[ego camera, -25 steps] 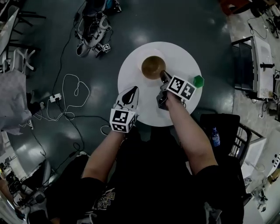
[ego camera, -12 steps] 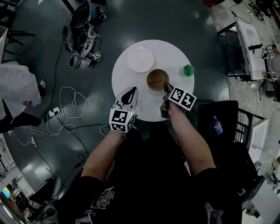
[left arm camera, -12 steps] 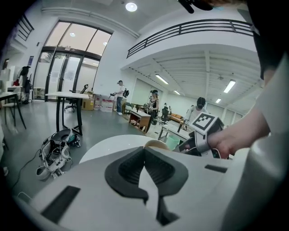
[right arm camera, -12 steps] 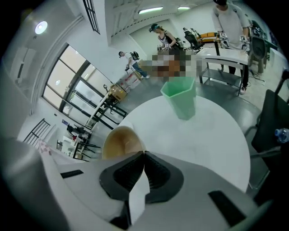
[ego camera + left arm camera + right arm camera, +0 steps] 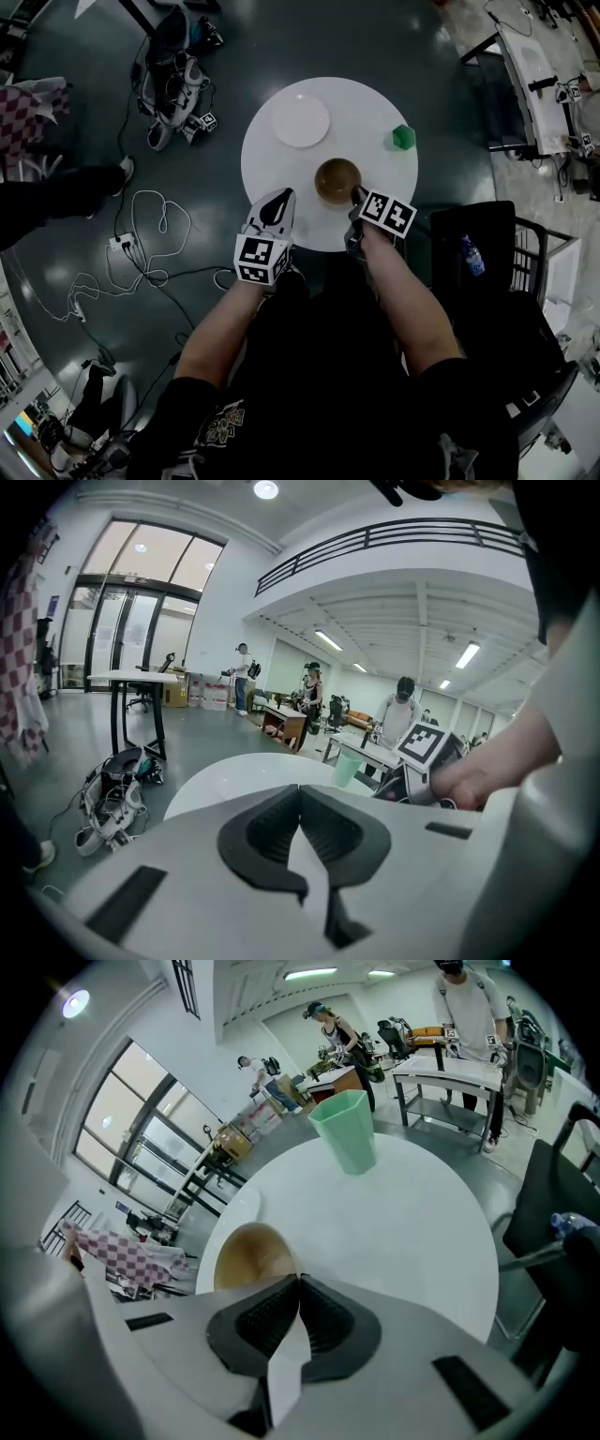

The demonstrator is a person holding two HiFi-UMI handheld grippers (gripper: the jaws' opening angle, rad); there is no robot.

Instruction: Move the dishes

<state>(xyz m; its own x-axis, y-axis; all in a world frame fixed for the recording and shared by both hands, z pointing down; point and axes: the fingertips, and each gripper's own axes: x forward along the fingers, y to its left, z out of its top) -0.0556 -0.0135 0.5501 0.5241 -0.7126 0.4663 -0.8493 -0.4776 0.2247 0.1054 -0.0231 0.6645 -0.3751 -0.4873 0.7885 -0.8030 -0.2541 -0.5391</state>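
**Firmly pinched: the brown bowl at the near side of the table**

The brown bowl (image 5: 336, 178) sat over the near half of the round white table (image 5: 375, 103), a little to the right of its middle. Its inside looked empty in both the head view and the right gripper view (image 5: 246, 1251). Whether its base rested on the tabletop or hung just above it could not be told.

The right gripper (image 5: 355, 195) had its jaws closed on the bowl's near rim. In its own view (image 5: 298, 1279) the two dark pads met at the tips, right where the rim's edge ran under them. Its marker cube (image 5: 389, 213) lay just behind, toward the person.

The left gripper (image 5: 281, 195) hovered at the table's near-left edge, close beside the bowl but not touching it. Its jaws (image 5: 300, 789) were pressed together with nothing between them.

Farther back and to the left on the table lay a white plate (image 5: 301, 120), clear of the bowl. A green cup (image 5: 403, 137) stood upright near the table's right edge, well apart from both dishes; it showed upright in the right gripper view too (image 5: 345, 1131).

Around the table was dark, glossy floor, with white cables (image 5: 150, 202) looped at the left and a black chair (image 5: 487, 281) at the right.
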